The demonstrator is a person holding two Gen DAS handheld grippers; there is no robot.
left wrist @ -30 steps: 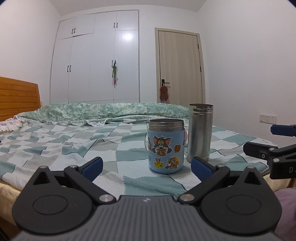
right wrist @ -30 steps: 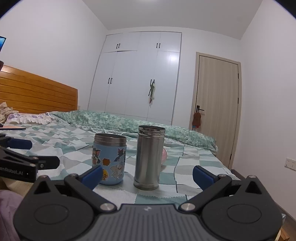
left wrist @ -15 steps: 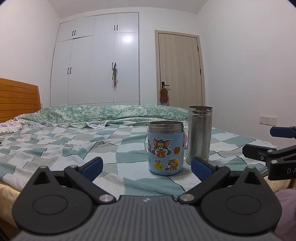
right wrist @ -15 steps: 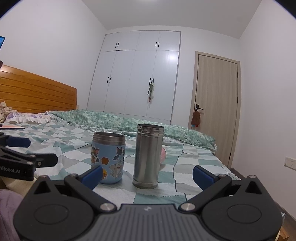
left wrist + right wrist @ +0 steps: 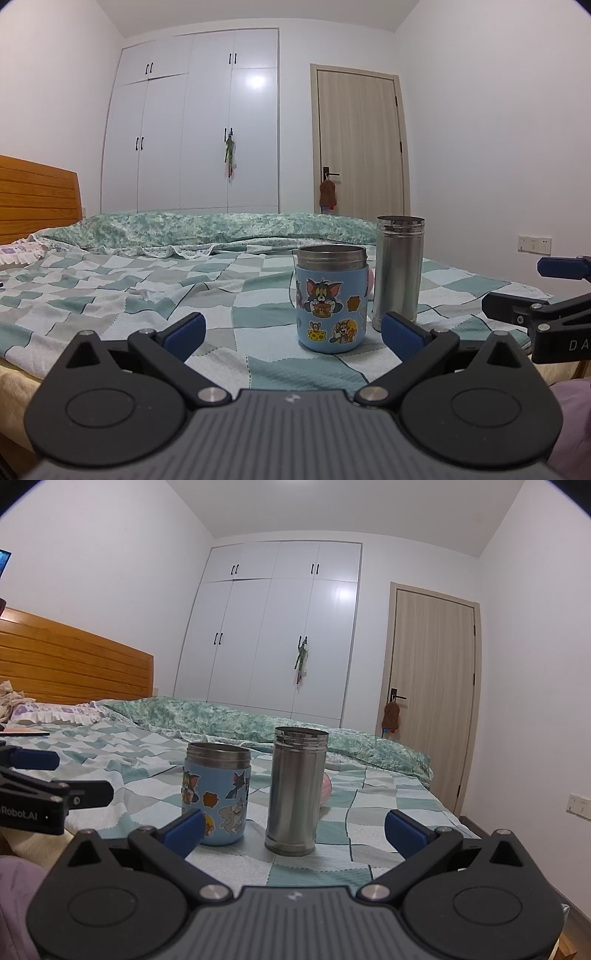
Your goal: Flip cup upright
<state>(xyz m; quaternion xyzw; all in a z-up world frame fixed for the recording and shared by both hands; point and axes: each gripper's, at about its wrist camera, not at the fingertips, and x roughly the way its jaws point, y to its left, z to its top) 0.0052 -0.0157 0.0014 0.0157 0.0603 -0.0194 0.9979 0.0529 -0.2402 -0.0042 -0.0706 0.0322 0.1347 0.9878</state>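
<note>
A short blue cup with cartoon stickers (image 5: 331, 299) stands upright on the checked bedspread (image 5: 147, 295), steel rim up. A tall steel cup (image 5: 398, 269) stands upright just right of it. Both also show in the right wrist view: the blue cup (image 5: 218, 794) and the steel cup (image 5: 297, 790). My left gripper (image 5: 293, 330) is open and empty, short of the blue cup. My right gripper (image 5: 293, 829) is open and empty, short of the steel cup. Each gripper shows at the edge of the other's view, the right one (image 5: 546, 295) and the left one (image 5: 40, 790).
A pink object (image 5: 325, 788) lies behind the steel cup. A rumpled green quilt (image 5: 207, 229) lies across the far side of the bed. A wooden headboard (image 5: 66, 668) is on the left. A wardrobe (image 5: 192, 122) and a door (image 5: 360, 144) stand behind.
Both views have tilted slightly, with the cups shifting a little lower in frame. The cups have not moved on the bed. Both grippers stay open.
</note>
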